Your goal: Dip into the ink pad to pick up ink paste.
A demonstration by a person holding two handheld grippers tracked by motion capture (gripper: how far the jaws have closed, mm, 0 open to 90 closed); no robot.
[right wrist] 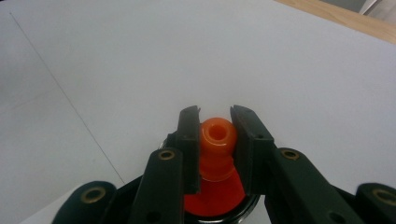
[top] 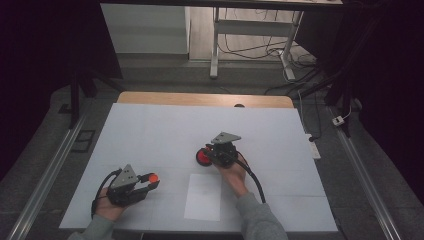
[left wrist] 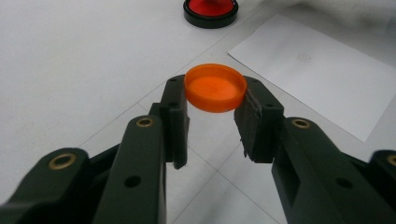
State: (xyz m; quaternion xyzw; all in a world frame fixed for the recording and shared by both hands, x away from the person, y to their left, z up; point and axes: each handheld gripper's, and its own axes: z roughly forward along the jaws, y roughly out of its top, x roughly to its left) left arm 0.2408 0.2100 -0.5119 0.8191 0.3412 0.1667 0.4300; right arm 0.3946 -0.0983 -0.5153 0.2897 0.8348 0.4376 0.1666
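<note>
Paper sheet (top: 203, 196), white table (top: 150, 130), dim room, cabled floor (top: 300, 80)

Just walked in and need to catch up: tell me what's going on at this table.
A person works at a white table with a gripper in each hand. The left gripper holds a small orange cap by its rim, lifted off the surface. The right gripper is shut on the orange handle of a stamp that stands in a round black pad of red ink. A sheet of white paper lies in front of the person.
</note>
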